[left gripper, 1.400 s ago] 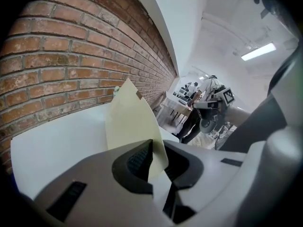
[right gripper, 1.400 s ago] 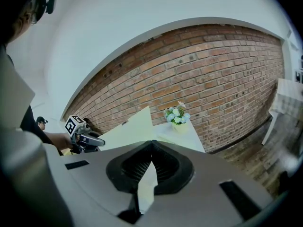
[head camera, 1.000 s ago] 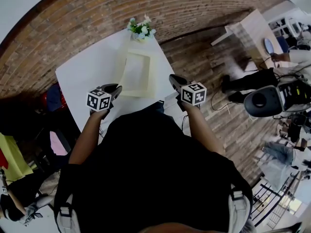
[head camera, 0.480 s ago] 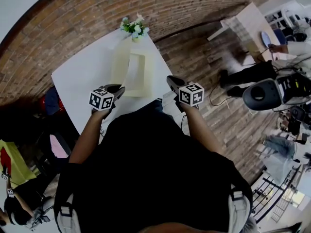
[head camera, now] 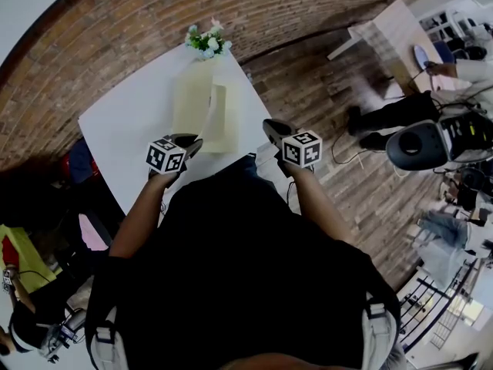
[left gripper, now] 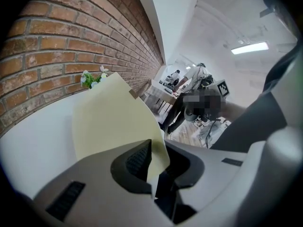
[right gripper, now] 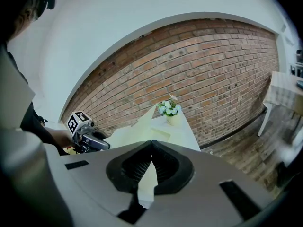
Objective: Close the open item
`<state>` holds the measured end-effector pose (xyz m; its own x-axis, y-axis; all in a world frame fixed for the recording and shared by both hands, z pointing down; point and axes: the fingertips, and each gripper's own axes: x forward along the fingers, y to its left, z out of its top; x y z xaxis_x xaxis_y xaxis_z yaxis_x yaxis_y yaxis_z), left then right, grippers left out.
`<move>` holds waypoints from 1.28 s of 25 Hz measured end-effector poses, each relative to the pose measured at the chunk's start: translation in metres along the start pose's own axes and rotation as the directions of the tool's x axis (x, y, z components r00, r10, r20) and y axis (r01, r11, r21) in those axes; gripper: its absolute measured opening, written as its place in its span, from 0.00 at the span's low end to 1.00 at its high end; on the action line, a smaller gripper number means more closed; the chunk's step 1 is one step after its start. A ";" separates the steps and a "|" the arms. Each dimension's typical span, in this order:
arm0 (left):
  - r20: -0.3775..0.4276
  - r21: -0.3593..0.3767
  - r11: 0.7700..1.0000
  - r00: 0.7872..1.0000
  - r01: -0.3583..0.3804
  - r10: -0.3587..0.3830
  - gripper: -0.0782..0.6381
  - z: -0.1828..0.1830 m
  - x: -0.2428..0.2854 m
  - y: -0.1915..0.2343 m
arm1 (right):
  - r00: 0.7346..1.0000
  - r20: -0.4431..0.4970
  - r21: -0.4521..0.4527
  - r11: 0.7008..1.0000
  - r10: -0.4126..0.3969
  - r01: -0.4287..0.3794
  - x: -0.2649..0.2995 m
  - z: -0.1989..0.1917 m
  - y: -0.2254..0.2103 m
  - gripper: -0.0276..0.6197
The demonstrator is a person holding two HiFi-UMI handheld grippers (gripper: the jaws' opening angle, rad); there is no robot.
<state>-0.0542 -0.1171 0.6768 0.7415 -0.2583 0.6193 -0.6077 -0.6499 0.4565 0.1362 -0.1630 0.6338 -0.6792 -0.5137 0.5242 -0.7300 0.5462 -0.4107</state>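
Pale yellow folder (head camera: 189, 102) on the white table (head camera: 123, 122), cover (head camera: 215, 112) half raised.
The folder lies mid-table, its far end near the flower pot (head camera: 205, 41) by the brick wall (head camera: 115, 29). The left gripper (head camera: 190, 142) at the folder's near left corner is clenched on the cover, which stands tilted over the base. The right gripper (head camera: 271, 127), just off the near right corner, has its jaws together on nothing.
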 end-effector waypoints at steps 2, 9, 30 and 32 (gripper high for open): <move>-0.011 0.000 1.000 1.000 0.008 -0.008 0.19 -0.002 0.005 -0.002 | 1.000 -0.004 0.002 1.000 0.001 -0.001 0.000 -0.002 -0.001 0.07; -0.046 -0.003 1.000 0.999 0.027 -0.027 0.19 -0.005 0.023 -0.007 | 1.000 -0.028 0.012 1.000 0.009 -0.009 0.000 -0.009 -0.008 0.07; -0.154 0.001 0.998 0.986 0.070 -0.069 0.20 -0.018 0.074 -0.015 | 0.997 -0.080 0.036 0.999 0.021 -0.018 0.000 -0.028 -0.031 0.07; -0.166 0.001 0.997 0.983 0.073 -0.072 0.20 -0.020 0.080 -0.015 | 0.996 -0.084 0.042 0.999 0.023 -0.020 0.000 -0.031 -0.034 0.07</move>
<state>0.0086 -0.1137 0.7315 0.7259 -0.0883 0.6821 -0.5514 -0.6675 0.5004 0.1628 -0.1614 0.6707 -0.6873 -0.4432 0.5755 -0.7190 0.5277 -0.4522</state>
